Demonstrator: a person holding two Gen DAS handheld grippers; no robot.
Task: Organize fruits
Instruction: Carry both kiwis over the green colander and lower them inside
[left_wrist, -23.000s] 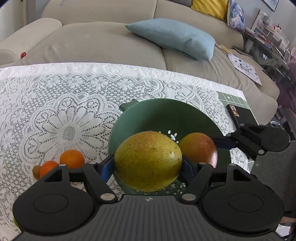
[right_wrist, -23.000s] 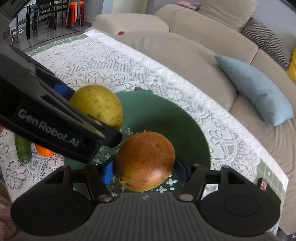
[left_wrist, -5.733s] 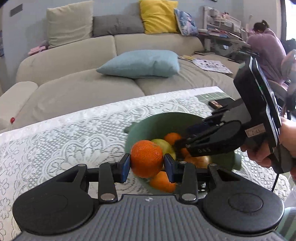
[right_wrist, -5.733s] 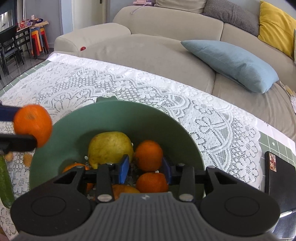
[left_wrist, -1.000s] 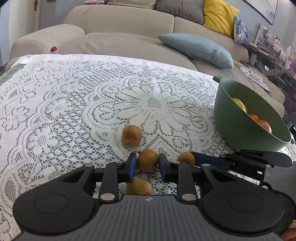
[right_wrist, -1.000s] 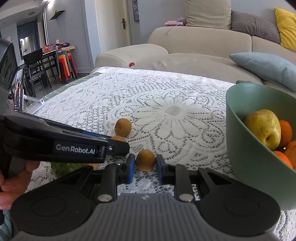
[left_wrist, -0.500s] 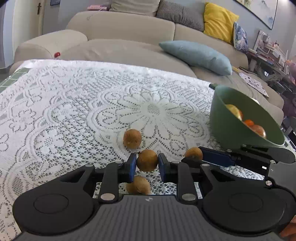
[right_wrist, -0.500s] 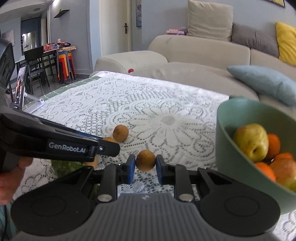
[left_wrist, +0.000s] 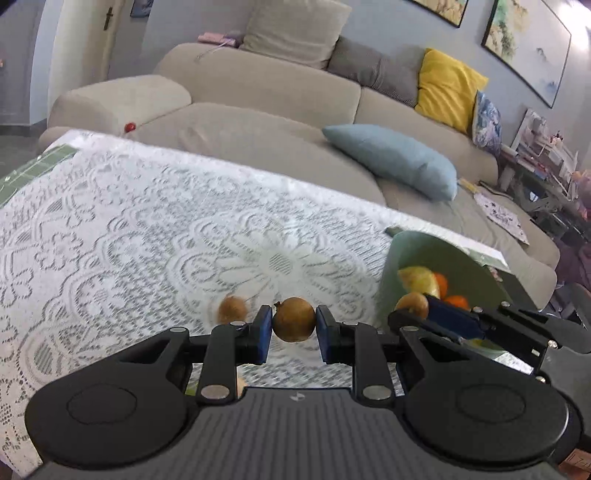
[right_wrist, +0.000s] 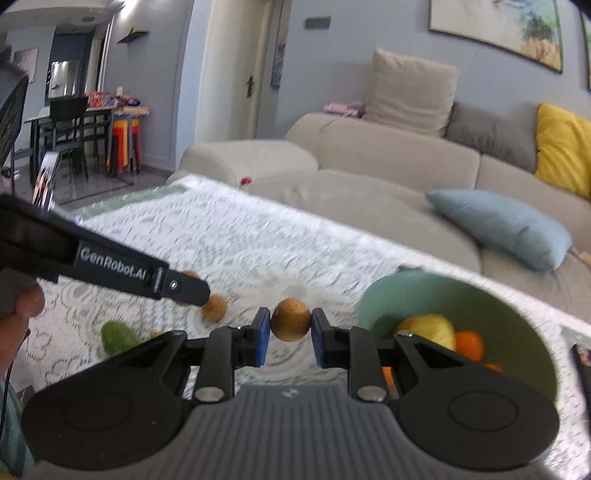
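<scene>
Nearest, the left gripper (left_wrist: 294, 328) is clenched on a small brown fruit (left_wrist: 294, 319) and the right gripper (right_wrist: 287, 333) on another brown fruit (right_wrist: 290, 319), both now lifted clear of the lace tablecloth (left_wrist: 147, 236) they sat on a second ago. Past them one more brown fruit (left_wrist: 231, 309) lies on the cloth. To the right stands the green bowl (right_wrist: 517, 332) of pears and oranges, likely where both go next.
</scene>
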